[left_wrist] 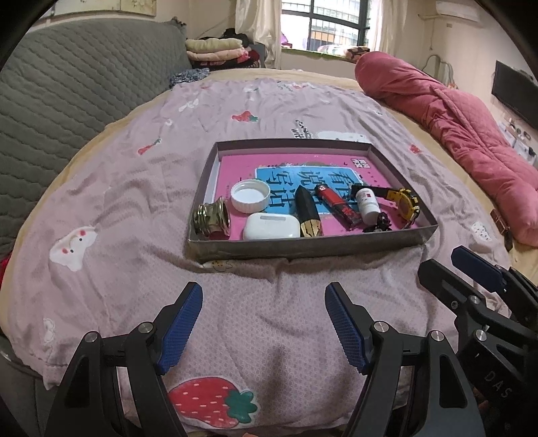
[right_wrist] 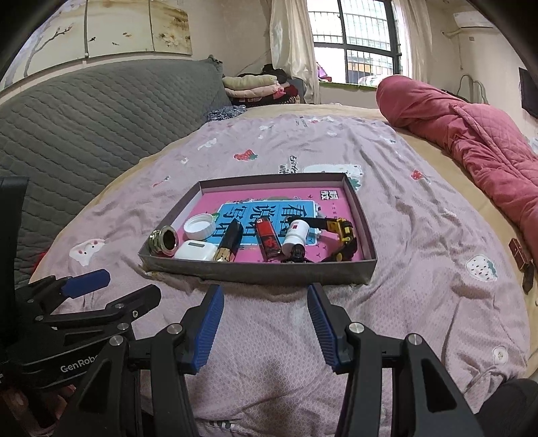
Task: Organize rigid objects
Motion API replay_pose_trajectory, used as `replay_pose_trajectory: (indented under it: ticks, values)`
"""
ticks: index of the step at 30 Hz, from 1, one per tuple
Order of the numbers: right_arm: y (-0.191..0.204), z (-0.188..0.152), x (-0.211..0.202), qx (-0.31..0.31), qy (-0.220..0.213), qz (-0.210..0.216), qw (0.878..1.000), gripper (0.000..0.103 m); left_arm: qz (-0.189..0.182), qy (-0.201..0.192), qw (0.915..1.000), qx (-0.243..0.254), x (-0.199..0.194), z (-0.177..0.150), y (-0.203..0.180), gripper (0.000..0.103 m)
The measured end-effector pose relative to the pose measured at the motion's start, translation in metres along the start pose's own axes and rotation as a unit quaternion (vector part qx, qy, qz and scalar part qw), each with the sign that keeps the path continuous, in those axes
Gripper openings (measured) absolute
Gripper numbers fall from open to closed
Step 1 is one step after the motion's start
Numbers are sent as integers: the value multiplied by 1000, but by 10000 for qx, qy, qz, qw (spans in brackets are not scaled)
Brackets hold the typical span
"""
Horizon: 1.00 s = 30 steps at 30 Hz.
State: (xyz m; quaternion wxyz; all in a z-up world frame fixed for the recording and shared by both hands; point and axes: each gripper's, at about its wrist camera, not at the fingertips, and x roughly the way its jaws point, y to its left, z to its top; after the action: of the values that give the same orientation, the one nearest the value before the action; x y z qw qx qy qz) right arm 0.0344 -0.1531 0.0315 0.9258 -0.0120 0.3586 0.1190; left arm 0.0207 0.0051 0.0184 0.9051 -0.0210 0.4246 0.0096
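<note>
this is a lived-in home bedroom. a wide bed [left_wrist: 302,111] fills most of both views, spread with a lilac sheet [right_wrist: 420,235] printed with strawberries and cartoon animals. a grey quilted headboard cover [left_wrist: 67,87] runs along its left side, and a rolled pink quilted duvet [right_wrist: 470,134] lies along the right edge. folded blankets [left_wrist: 215,48] are stacked in the far corner beside cream curtains [right_wrist: 292,43] and a barred window [right_wrist: 356,37]. an air conditioner [right_wrist: 472,22] hangs high on the wall, and a dark wall-mounted screen [left_wrist: 514,90] hangs on the right.
</note>
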Motion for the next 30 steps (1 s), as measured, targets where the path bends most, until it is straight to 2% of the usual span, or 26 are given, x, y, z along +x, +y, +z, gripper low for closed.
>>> replay_pose_trajectory:
  ticks: [18, 30]
  values:
    - [-1, -19, 31, -81, 404, -132, 9991, 51, -35, 128, 9999, 44, 23, -11, -2, 76]
    - [5, -29, 43, -329, 411, -213, 9984, 51, 0, 178, 9997, -143, 38, -11, 5, 76]
